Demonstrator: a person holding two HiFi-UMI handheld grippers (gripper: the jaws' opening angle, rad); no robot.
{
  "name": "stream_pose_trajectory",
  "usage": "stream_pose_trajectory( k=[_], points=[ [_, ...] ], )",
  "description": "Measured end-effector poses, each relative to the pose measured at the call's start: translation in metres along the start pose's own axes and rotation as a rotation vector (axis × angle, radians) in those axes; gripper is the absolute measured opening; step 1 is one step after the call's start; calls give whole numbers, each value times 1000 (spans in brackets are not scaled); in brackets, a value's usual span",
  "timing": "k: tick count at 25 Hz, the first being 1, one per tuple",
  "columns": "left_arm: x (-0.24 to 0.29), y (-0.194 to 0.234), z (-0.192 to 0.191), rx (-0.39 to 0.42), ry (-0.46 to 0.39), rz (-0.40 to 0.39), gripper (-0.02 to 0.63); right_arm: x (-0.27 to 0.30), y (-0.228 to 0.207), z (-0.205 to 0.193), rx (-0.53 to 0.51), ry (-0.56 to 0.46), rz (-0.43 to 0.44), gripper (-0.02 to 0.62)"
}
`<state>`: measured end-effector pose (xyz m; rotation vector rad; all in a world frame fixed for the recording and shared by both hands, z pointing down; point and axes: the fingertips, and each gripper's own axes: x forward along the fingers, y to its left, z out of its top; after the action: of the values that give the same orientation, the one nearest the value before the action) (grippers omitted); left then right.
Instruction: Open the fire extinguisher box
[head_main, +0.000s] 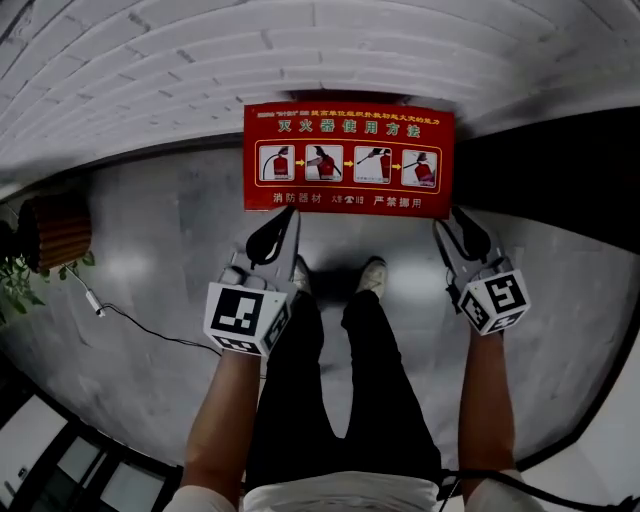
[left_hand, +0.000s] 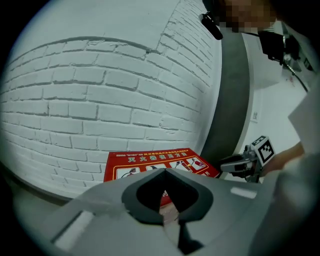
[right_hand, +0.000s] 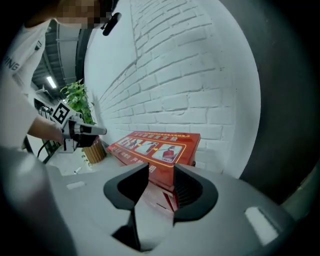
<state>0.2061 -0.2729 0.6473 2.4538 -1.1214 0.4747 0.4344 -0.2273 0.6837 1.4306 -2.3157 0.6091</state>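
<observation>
A white brick wall (head_main: 150, 60) meets a glossy grey floor (head_main: 160, 230). The red, flat-topped fire extinguisher box (head_main: 348, 160) stands against the wall, just ahead of the person's feet, with bare floor on both sides. Both forearms reach forward and down. The left gripper (head_main: 290, 216) hangs near the box's left front corner, jaws together and empty. The right gripper (head_main: 449, 221) hangs near the right corner, jaws parted around nothing.

fire extinguisher box (head_main: 348, 158) against wall (head_main: 200, 60) (plant pot (head_main: 58, 228) at left)

Red fire extinguisher box (head_main: 348, 160) — lid apparently shut — against brick wall (head_main: 200, 60)
</observation>
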Motion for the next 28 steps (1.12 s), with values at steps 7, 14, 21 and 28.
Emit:
stream_pose_trajectory(
  k=[7,14,21,28],
  points=[
    [-3,1,-15,-32,16,-12,6,4,-12,-42,-39,73,-47,212],
    [8,-6,-19,-7,35,-24,6,6,-17,-45,7,42,-70,125],
    [14,-11,-16,-2,39,-45,6,6,-15,-44,28,40,-76,107],
    [17,-11,-21,20,34,-46,6,-4,-11,-28,46,-39,-75,98]
  ],
)
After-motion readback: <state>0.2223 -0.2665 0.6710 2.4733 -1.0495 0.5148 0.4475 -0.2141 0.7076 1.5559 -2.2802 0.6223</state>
